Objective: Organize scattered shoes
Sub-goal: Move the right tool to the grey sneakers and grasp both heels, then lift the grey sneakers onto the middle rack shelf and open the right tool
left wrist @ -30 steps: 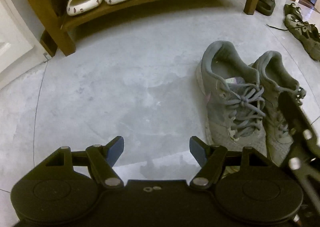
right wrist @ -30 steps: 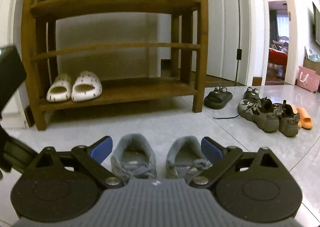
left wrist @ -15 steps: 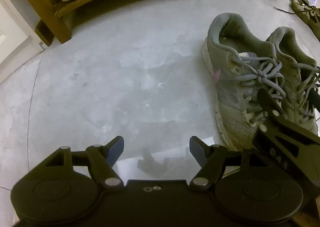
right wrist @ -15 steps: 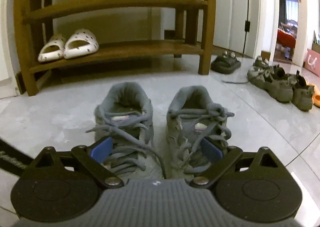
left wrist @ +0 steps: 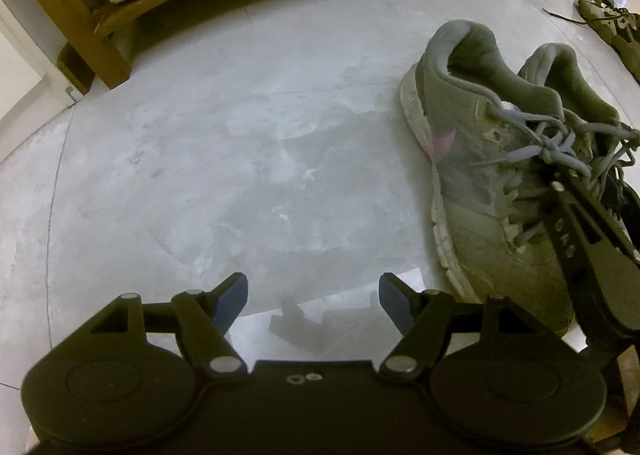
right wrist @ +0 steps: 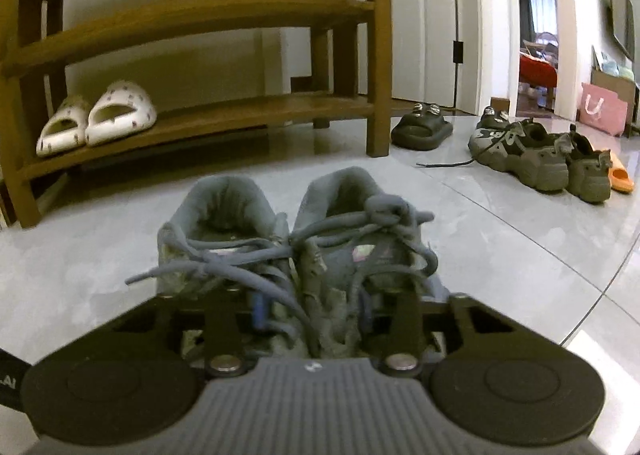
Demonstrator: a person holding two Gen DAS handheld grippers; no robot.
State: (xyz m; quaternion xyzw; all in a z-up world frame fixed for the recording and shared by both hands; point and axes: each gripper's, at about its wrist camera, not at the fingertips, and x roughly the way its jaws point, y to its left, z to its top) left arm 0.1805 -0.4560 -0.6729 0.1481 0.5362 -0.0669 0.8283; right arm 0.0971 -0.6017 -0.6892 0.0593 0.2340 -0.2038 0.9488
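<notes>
Dropped lower since the earlier frame, the right gripper (right wrist: 311,309) now straddles the inner walls of the grey mesh sneakers (right wrist: 296,239), jaws closing w/ tongues and frayed laces between the blue pads. Pair sits on glossy grey tile floor (left wrist: 240,155), near the wooden rack (right wrist: 200,15). Left gripper (left wrist: 312,301) hangs part-open, nothing between, over bare tile left of the pair.

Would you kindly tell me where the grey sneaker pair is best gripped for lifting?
Grip the grey sneaker pair by the two touching inner walls near the tongues, coming from the toe end. The shoes stand side by side with openings upward, so one pinch takes both. The right hand-held gripper is closing there now.
</notes>
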